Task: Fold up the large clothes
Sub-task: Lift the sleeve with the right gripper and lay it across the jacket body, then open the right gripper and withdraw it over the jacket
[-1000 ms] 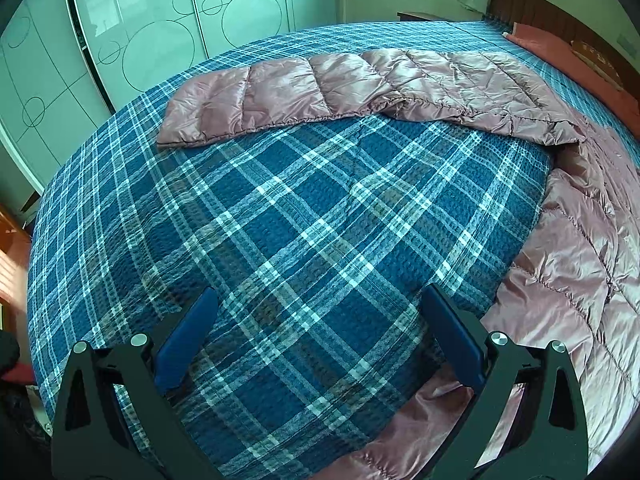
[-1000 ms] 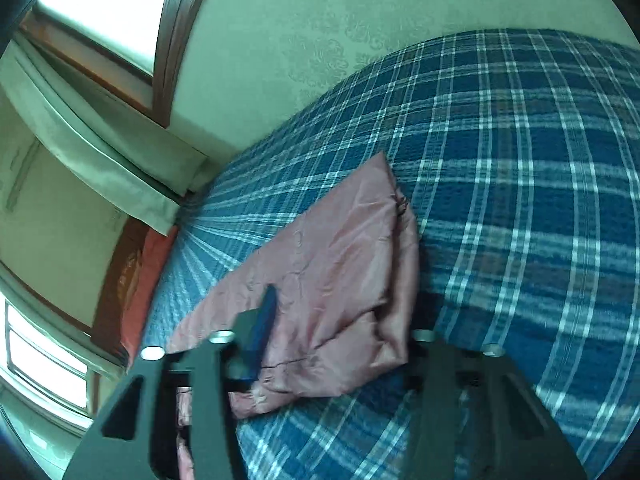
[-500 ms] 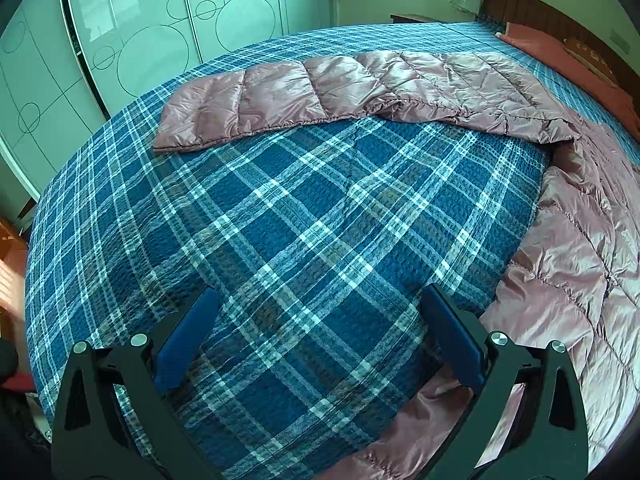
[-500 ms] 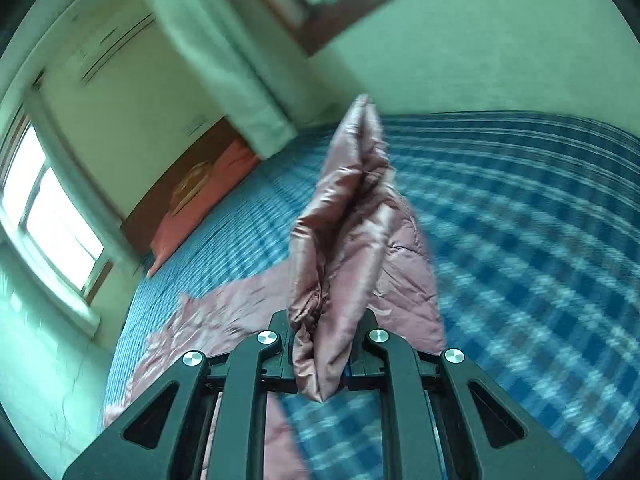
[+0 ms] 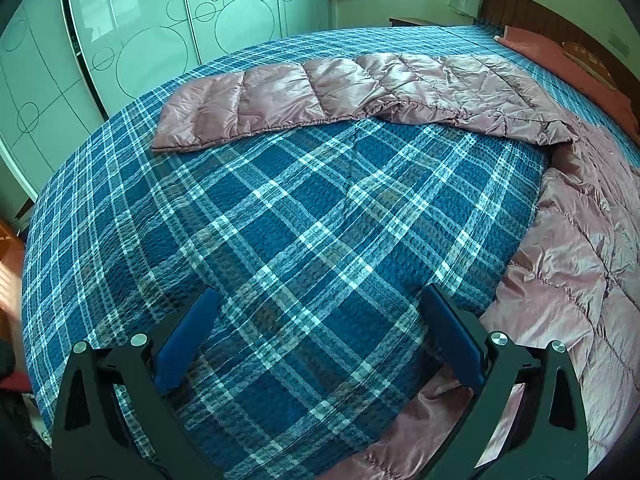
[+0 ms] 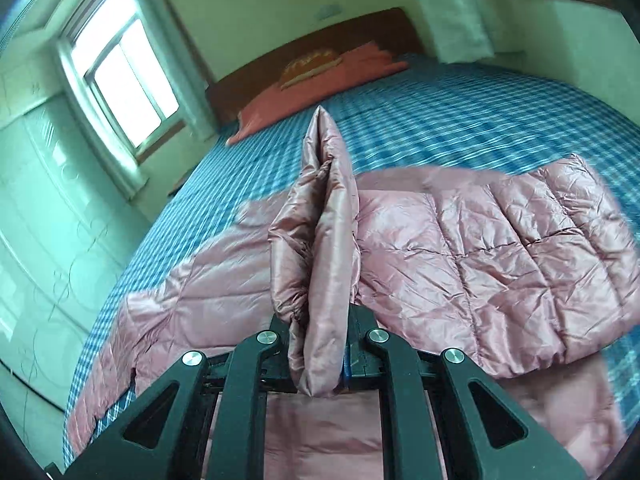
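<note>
A pink quilted down jacket (image 5: 576, 248) lies spread on the blue plaid bed. One sleeve (image 5: 288, 100) stretches flat to the left across the bedspread. My left gripper (image 5: 320, 332) is open and empty, low over bare plaid next to the jacket's hem. My right gripper (image 6: 320, 356) is shut on the cuff of the other sleeve (image 6: 320, 240), which stands bunched up between the fingers above the jacket's body (image 6: 500, 256).
The plaid bedspread (image 5: 280, 248) covers a wide bed. A red pillow (image 6: 320, 80) and wooden headboard (image 6: 340, 32) stand at the far end. Glass wardrobe doors (image 5: 120, 40) run along the bed's left side. A window (image 6: 124, 80) is beyond.
My right gripper has shut on the sleeve cuff, lifted it off the bed and swung it over the jacket's body. My left gripper has stayed open, nearly still.
</note>
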The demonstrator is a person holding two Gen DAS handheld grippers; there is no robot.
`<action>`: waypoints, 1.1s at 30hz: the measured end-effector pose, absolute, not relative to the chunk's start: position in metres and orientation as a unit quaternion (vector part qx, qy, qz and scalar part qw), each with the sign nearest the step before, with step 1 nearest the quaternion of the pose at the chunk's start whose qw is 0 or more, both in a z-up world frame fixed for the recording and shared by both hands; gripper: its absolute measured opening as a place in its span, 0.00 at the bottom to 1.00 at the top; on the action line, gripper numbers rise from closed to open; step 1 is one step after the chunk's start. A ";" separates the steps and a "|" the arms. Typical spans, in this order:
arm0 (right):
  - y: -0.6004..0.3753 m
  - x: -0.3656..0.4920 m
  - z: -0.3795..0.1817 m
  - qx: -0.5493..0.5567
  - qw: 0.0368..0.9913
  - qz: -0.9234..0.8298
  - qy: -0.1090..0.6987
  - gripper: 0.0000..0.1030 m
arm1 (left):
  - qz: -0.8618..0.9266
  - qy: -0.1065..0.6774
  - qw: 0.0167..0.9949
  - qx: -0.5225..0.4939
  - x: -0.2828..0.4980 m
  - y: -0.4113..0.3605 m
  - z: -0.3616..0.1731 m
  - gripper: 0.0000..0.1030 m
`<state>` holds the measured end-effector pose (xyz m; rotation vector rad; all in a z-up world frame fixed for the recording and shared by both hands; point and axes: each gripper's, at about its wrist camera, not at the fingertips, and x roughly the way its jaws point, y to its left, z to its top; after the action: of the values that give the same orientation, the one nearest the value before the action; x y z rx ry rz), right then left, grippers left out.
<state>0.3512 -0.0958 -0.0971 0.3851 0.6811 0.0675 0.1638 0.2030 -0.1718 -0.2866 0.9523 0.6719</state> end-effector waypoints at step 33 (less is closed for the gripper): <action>-0.126 0.355 -0.112 0.071 0.925 -0.047 0.371 0.50 | 0.316 0.443 0.829 -0.132 0.162 0.203 -0.174 0.98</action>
<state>0.3546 -0.1264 -0.1119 0.1466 0.7622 -0.0954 0.1624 0.2027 -0.1735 -0.2807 0.9394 0.6717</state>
